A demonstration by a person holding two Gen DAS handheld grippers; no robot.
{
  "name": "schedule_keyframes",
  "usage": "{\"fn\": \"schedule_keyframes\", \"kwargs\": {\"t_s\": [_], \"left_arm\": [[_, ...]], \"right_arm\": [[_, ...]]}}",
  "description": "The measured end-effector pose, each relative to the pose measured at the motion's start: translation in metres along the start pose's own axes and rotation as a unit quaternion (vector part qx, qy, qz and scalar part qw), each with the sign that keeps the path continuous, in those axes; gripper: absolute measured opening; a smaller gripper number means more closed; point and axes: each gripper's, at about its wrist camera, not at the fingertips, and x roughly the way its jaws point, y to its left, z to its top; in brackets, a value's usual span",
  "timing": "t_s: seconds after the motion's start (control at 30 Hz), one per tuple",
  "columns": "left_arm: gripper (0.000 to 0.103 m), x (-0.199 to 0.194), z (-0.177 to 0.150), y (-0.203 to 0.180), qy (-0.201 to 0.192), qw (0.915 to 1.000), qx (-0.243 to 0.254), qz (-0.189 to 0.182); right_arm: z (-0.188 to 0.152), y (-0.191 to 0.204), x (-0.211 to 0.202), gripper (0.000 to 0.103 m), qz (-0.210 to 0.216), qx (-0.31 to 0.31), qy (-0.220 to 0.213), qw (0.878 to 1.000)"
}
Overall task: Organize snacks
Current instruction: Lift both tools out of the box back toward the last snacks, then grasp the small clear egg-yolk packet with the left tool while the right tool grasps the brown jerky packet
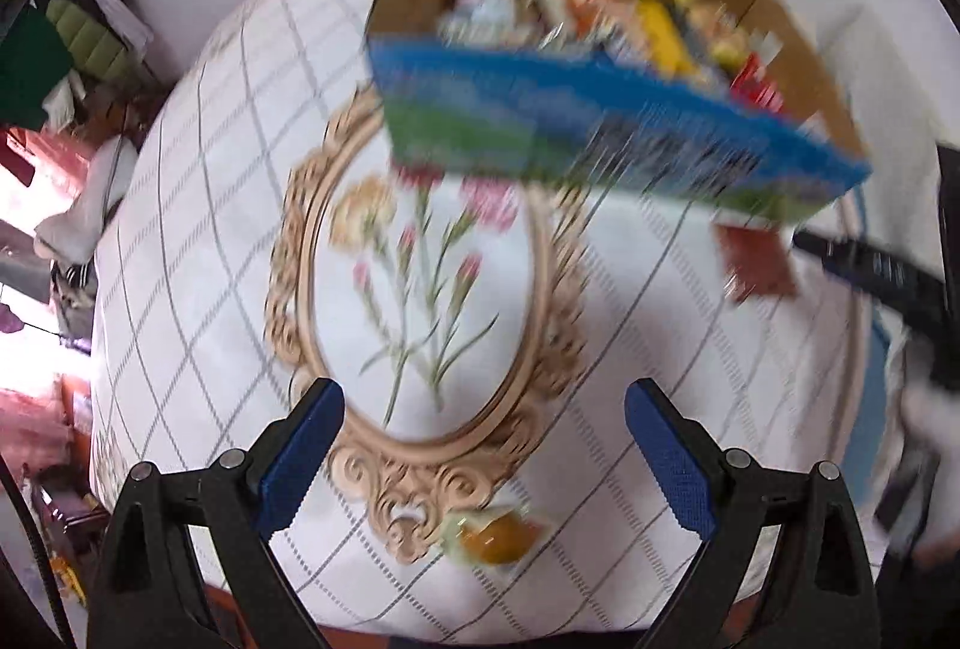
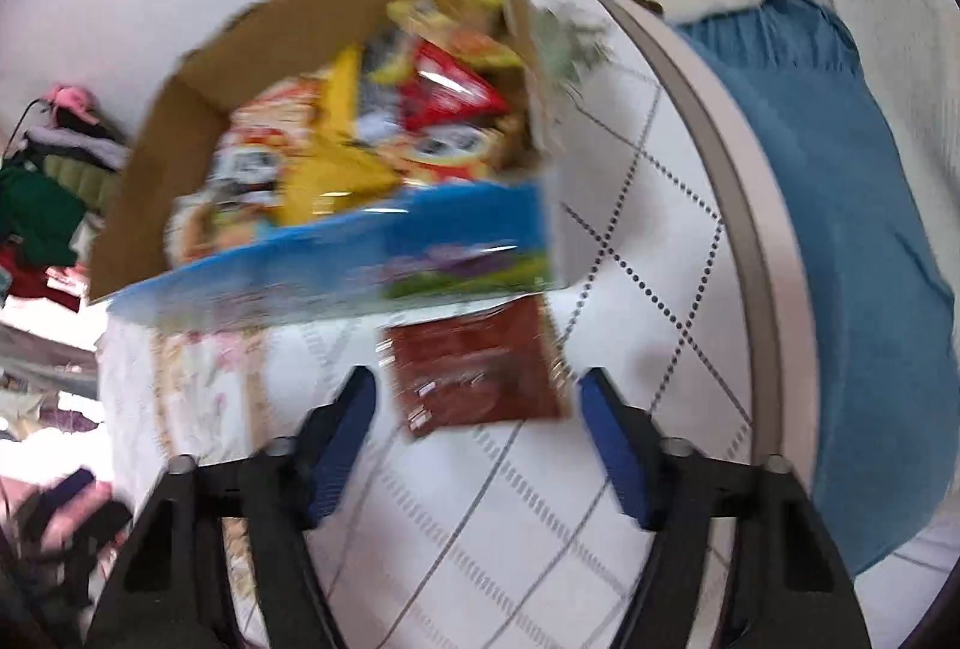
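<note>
A cardboard box with a blue printed front stands on the table, full of several colourful snack packets; it also shows in the right wrist view. A dark red-brown snack packet lies flat in front of the box, also seen in the left wrist view. My right gripper is open, its fingers either side of this packet, just above it. My left gripper is open and empty over the flower print. A small orange packet lies near the table's front edge, below my left gripper.
The table carries a white checked cloth with an oval flower print. The right gripper's black arm shows at the right of the left wrist view. A blue chair or cushion stands beyond the table's right edge. Clothes clutter lies at left.
</note>
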Motion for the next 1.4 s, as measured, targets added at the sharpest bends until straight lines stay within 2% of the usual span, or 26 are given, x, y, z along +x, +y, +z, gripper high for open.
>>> {"fn": "schedule_keyframes", "kwargs": {"t_s": [0.17,0.27,0.37,0.43,0.47,0.5,0.57,0.6,0.67,0.7,0.83,0.87,0.93,0.97,1.1,1.23,1.4], "left_arm": [[0.096,0.030,-0.038,0.004,0.070,0.9974,0.019,0.002],[0.096,0.052,-0.061,0.003,0.125,0.9919,0.017,-0.019],[0.096,0.080,-0.080,0.010,0.192,0.9785,-0.032,-0.067],[0.096,0.095,-0.086,0.016,0.218,0.9685,-0.072,-0.095],[0.096,0.102,-0.088,0.019,0.216,0.9654,-0.095,-0.111],[0.096,0.107,-0.088,0.022,0.217,0.9622,-0.112,-0.120],[0.093,0.116,-0.086,0.026,0.211,0.9587,-0.141,-0.128],[0.091,0.119,-0.085,0.027,0.207,0.9587,-0.148,-0.127],[0.087,0.120,-0.080,0.025,0.194,0.9625,-0.148,-0.118],[0.079,0.118,-0.076,0.022,0.185,0.9663,-0.140,-0.111],[0.063,0.112,-0.060,0.012,0.162,0.9759,-0.110,-0.097],[0.062,0.110,-0.055,0.010,0.154,0.9786,-0.103,-0.091],[0.062,0.108,-0.046,0.009,0.144,0.9809,-0.097,-0.088],[0.061,0.107,-0.044,0.009,0.144,0.9803,-0.097,-0.094],[0.065,0.094,-0.049,0.017,0.155,0.9748,-0.106,-0.121],[0.066,0.082,-0.083,0.028,0.183,0.9686,-0.108,-0.129],[0.065,0.101,-0.119,0.019,0.213,0.9626,-0.100,-0.134]], "right_arm": [[-0.001,-0.008,0.035,0.055,0.013,0.014,0.008,1.000],[-0.018,0.004,0.038,0.055,0.039,-0.002,0.034,0.999],[-0.044,0.025,0.035,0.055,0.098,-0.032,0.089,0.991],[-0.052,0.036,0.025,0.056,0.109,-0.057,0.092,0.988],[-0.052,0.042,0.018,0.063,0.097,-0.078,0.082,0.989],[-0.049,0.046,0.013,0.075,0.085,-0.098,0.070,0.989],[-0.040,0.059,0.008,0.083,0.042,-0.160,0.037,0.986],[-0.034,0.064,0.012,0.083,0.023,-0.180,0.033,0.983],[-0.023,0.069,0.024,0.083,0.023,-0.196,0.046,0.979],[-0.019,0.073,0.034,0.083,0.019,-0.203,0.058,0.977],[-0.015,0.090,0.066,0.082,0.004,-0.234,0.101,0.967],[-0.018,0.093,0.072,0.080,-0.002,-0.242,0.110,0.964],[-0.022,0.098,0.076,0.067,-0.027,-0.255,0.103,0.961],[-0.027,0.097,0.075,0.061,-0.034,-0.257,0.099,0.961],[-0.050,0.077,0.066,0.060,-0.042,-0.238,0.113,0.964],[-0.085,0.048,0.054,0.060,-0.034,-0.212,0.135,0.967],[-0.111,0.024,0.050,0.060,-0.020,-0.169,0.149,0.974]]}}
